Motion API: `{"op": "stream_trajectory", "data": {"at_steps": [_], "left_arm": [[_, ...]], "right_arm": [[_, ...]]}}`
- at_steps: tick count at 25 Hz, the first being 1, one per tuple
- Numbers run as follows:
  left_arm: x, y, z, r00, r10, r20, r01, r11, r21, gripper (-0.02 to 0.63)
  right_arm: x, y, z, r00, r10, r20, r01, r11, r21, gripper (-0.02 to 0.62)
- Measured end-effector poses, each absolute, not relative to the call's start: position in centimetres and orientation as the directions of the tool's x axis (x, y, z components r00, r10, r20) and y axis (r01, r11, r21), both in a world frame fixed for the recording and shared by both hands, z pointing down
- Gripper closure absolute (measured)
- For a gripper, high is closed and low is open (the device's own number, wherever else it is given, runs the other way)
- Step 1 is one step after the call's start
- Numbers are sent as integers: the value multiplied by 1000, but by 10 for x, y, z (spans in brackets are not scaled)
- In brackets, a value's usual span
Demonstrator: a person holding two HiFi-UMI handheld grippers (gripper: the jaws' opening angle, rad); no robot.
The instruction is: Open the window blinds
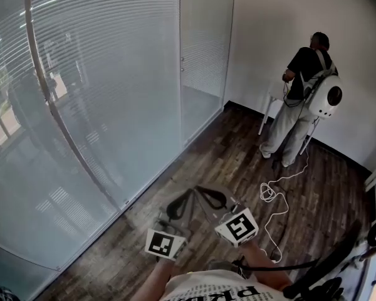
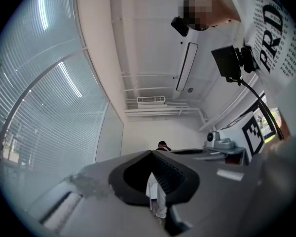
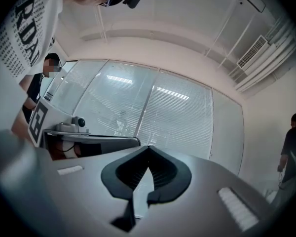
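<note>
The window blinds [image 1: 100, 61] hang closed behind a glass wall that fills the left of the head view; their slats lie flat and pale. Both grippers are low in the middle, well short of the glass. My left gripper [image 1: 189, 192] is shut with nothing in it, its tips meeting [image 2: 151, 153]. My right gripper [image 1: 200, 189] is beside it, also shut and empty [image 3: 148, 147]. The blinds [image 2: 39, 112] show to the left of the left gripper's jaws and straight beyond the right gripper's jaws [image 3: 172, 112]. No cord or wand for the blinds is visible.
A grey metal post [image 1: 56, 105] runs across the glass. Another person [image 1: 304, 99] stands in the far right corner by a white stand [image 1: 269, 108]. A white cable [image 1: 272, 199] lies looped on the dark wood floor [image 1: 213, 155]. Dark equipment [image 1: 338, 262] sits at the lower right.
</note>
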State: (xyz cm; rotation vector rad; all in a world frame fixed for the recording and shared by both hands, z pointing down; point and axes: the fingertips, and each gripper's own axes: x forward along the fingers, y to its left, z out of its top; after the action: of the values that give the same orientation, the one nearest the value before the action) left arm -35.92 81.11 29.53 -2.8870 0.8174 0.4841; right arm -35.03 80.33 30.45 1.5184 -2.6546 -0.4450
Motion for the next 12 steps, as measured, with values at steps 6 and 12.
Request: {"op": "stream_trajectory", "data": {"at_steps": [6,12], "left_arm": [[-333,767,318,834,-479,-274,-504,-864,-22,614],[-304,708,297,811,-493,-314,-509,-860,33,614]], "right_arm": [[-323,761,320,-506,-862,-38,-834,477,278,588],[-294,698,312,-508,-860,-50,-840,482,251,588]]}}
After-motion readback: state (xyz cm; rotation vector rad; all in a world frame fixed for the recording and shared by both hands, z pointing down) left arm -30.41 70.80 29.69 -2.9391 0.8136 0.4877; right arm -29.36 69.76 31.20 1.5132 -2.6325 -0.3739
